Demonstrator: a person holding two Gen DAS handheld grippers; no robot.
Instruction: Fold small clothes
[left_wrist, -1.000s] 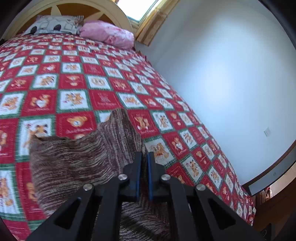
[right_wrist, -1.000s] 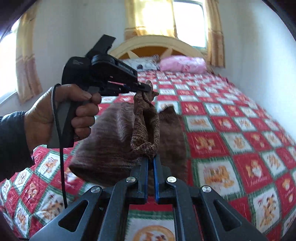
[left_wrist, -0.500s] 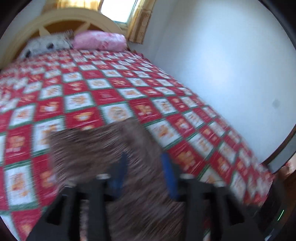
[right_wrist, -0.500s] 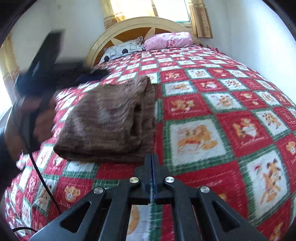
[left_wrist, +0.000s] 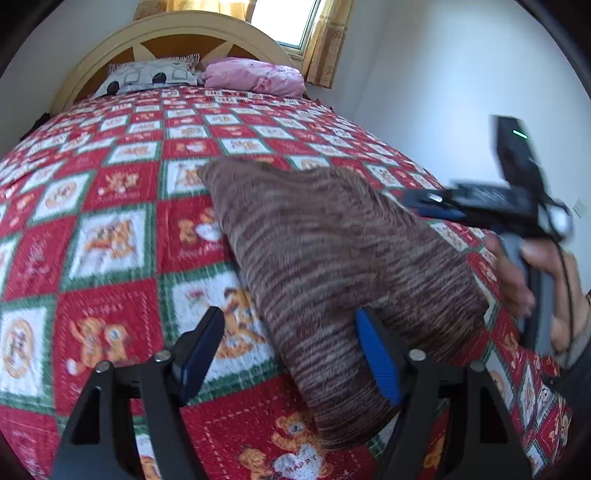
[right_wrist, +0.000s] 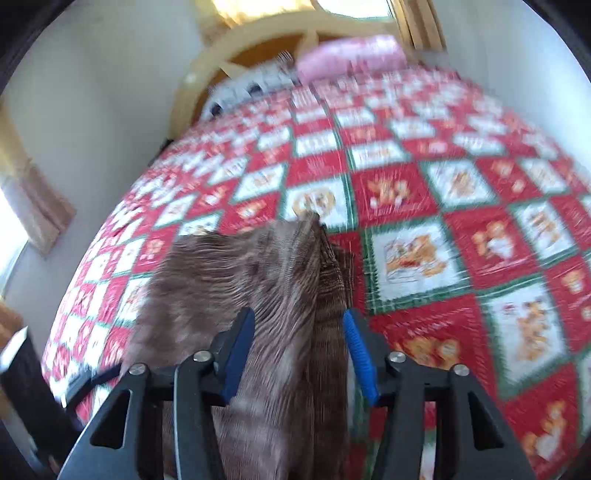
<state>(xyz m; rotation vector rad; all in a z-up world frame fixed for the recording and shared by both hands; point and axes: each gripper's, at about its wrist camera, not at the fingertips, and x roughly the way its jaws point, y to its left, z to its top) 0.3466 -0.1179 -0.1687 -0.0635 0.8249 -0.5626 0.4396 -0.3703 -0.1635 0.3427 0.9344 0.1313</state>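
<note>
— What did you see nearest, at the bottom of the frames?

— Both claws were spread wide. The left claw (left_wrist: 291, 354) sat at the bottom centre of its view, pinching nothing, its right blue pad (left_wrist: 376, 354) just against the edge of the brown knitted garment (left_wrist: 332, 266). The right claw (right_wrist: 297, 350) was likewise gaping at the bottom centre of its own blurred view, with the garment (right_wrist: 266, 295) running up between the pads; whether they touched it I could not tell.

— And where did the garment lie?

— Folded, on the red, white and green teddy-bear quilt (left_wrist: 110, 236), stretching from lower right toward the middle of the left view. At the right edge a hand (left_wrist: 532, 280) held the other black tool above the cloth.

— Farther back?

— At the top of the frame, a patterned grey pillow (left_wrist: 151, 75) and a pink pillow (left_wrist: 255, 75) lay against the arched yellow headboard (left_wrist: 177, 33), below a curtained window (left_wrist: 284, 18).
</note>
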